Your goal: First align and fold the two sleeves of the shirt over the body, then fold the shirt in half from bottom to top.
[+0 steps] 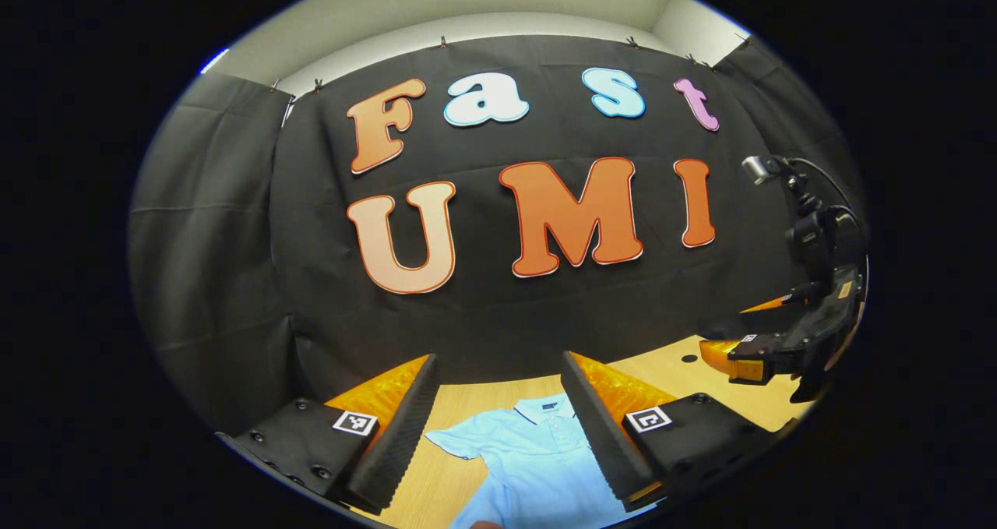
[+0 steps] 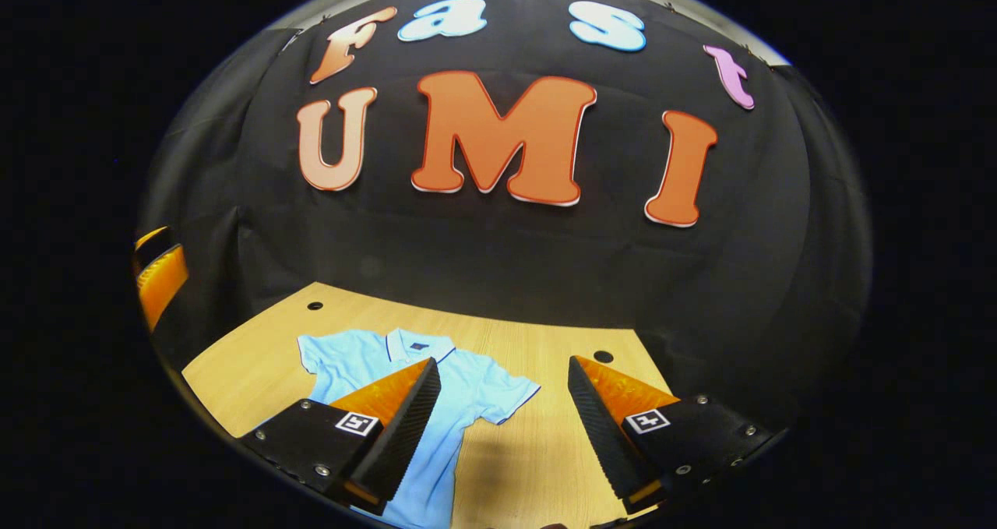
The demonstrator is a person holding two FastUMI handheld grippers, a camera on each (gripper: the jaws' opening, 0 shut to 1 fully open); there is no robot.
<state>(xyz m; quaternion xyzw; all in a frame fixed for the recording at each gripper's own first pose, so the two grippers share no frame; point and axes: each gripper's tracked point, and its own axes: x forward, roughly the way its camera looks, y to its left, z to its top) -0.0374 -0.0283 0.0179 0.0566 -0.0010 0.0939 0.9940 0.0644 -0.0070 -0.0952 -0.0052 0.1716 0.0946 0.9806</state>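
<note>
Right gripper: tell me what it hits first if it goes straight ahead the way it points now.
Probably the wooden table. The right gripper is open, and bare tabletop shows between its fingers, with the light blue shirt just to the left in the right gripper view. Depth is unclear.

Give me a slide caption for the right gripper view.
Open right gripper hovers over a blue shirt lying flat on the table, sleeves unfolded.

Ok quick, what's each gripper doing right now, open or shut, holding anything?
Left gripper: open, holding nothing, above the light blue polo shirt.
Right gripper: open, holding nothing, above the wooden table.
</note>
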